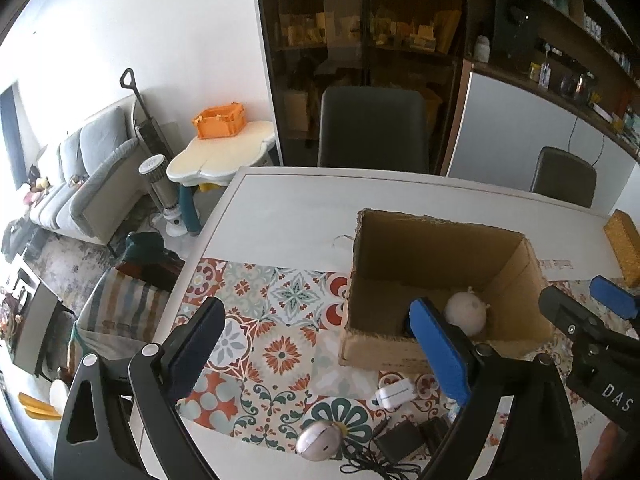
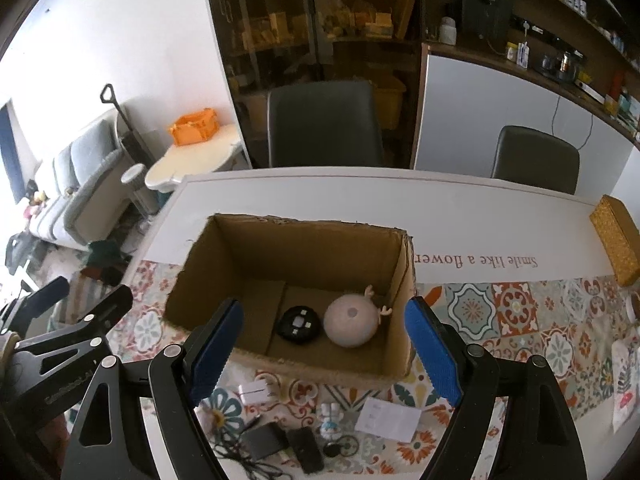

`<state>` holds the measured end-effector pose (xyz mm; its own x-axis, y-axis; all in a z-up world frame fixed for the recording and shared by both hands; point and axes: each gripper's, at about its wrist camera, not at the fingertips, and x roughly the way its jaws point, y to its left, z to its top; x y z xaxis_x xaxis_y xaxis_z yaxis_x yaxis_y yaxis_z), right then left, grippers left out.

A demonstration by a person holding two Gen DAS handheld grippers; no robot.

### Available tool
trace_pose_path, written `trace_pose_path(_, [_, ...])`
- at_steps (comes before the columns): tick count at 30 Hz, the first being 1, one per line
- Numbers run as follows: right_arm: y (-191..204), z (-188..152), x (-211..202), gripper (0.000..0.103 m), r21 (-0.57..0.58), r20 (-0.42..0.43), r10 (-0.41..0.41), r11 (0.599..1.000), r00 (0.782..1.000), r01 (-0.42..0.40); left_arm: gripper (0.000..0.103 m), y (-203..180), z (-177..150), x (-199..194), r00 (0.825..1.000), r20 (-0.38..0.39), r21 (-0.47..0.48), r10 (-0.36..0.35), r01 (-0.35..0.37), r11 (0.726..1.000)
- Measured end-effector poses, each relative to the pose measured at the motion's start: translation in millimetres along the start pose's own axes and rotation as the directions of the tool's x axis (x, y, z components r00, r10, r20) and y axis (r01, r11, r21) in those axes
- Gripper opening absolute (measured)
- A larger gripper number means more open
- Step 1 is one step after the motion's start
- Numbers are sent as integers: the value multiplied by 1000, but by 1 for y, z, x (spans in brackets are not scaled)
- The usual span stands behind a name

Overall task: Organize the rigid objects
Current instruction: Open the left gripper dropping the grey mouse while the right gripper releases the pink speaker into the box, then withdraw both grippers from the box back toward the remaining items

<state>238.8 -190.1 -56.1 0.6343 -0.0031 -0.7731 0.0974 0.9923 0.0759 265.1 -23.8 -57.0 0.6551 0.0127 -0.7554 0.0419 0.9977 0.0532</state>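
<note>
Two tools up over the bench, both spread wide, nothing between the pads on either. Left tool hangs over the patterned mat, left of the cardboard box; right tool sits over the box's near wall. In the box I see a round pale toy with small antlers, and a black round gadget just beside it on its left. On the mat in front of the box: white charger, small figurine, white paper card, black adapter with tangled cable, dark flat block. A pale egg-shaped gadget shows near my left tool.
</note>
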Motion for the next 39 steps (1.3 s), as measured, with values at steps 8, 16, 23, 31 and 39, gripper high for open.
trace_pose_path(8, [1,-22,-24,83,-11,38,40,999,998,-40,97,3,-24,-28,999,38,-21,11,-10,1000])
trace_pose_path(16, [2,-48,-36,83,-41,31,55,998,998,-54,97,1,-54,-36,999,22,-18,39,-38,999])
trace_pose_path(23, [3,-71,-39,83,-62,17,70,996,997,-69,97,2,-83,-32,998,-16,-32,63,-64,997])
trace_pose_path(31, [5,-95,-28,79,-90,-53,81,992,995,-85,97,6,-111,-20,994,-97,-46,59,-63,997])
trace_pose_path(39, [5,-115,-14,72,-96,-126,92,990,988,-104,97,3,-130,-14,988,-132,-26,80,-84,996])
